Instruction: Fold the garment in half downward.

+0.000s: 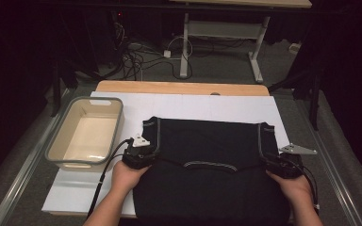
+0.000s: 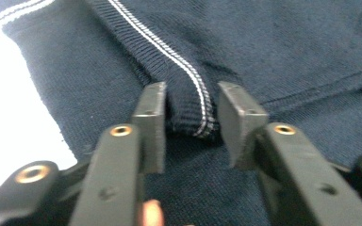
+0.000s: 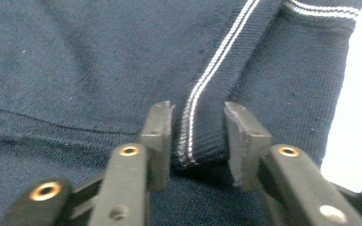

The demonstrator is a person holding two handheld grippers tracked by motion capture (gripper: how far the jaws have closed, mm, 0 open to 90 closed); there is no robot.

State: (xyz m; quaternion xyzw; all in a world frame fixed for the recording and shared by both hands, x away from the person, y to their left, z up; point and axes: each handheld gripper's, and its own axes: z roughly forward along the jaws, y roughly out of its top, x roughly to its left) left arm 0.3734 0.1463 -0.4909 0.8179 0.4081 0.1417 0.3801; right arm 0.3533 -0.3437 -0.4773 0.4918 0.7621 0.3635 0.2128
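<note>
Straddling striped cuffs of dark shirt (image 1: 207,165) at table's near edge | left gripper (image 2: 191,110) jaws apart, cuff (image 2: 188,101) between | right gripper (image 3: 197,127) likewise | risk: closing shallow could pinch one layer, cuff slips free, fold skews

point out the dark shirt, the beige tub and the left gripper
dark shirt (image 1: 207,141), high view, on its flat middle panel
beige tub (image 1: 56,143), high view, on its grey left rim
left gripper (image 2: 191,117), left gripper view, midway between its jaw tips, which straddle the striped ribbed band
</note>
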